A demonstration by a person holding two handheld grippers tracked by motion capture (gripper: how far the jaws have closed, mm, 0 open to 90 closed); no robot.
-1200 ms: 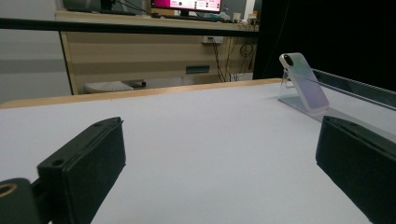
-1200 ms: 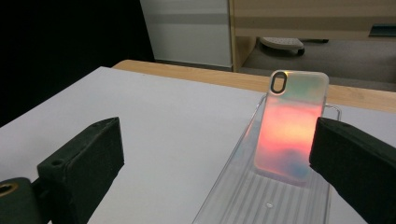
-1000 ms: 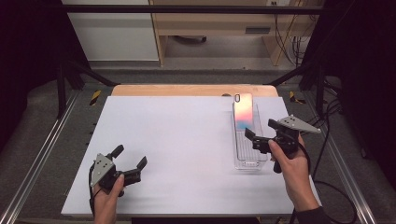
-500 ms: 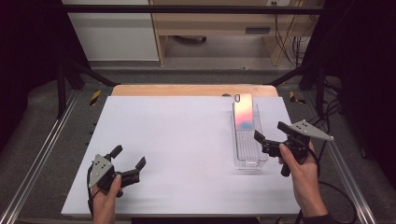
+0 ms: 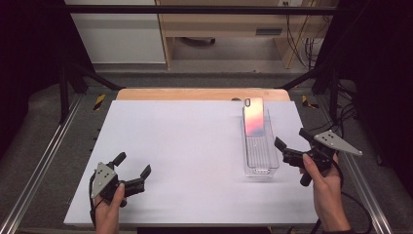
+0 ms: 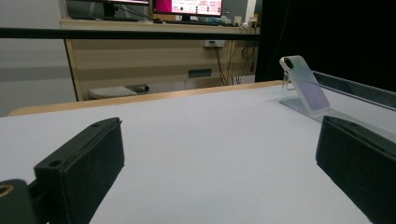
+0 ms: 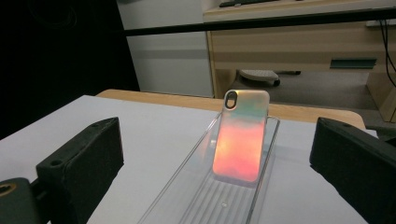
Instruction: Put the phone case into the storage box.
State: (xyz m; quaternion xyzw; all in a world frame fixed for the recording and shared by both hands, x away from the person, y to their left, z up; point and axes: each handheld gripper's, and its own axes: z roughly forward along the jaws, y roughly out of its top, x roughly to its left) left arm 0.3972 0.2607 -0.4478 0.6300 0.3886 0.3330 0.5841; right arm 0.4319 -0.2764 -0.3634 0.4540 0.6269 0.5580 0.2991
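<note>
With both grippers spread, we should ease our right gripper (image 5: 292, 147) left, squarely around the iridescent phone case (image 7: 240, 135) leaning in the clear tray (image 5: 261, 168), while our left gripper (image 5: 132, 166) waits near-left.

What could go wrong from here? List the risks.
The iridescent pink phone case leans upright at the far end of the clear ribbed plastic tray; a nudge from the open right gripper might topple it. The light tray could also slide on the smooth white table.
</note>
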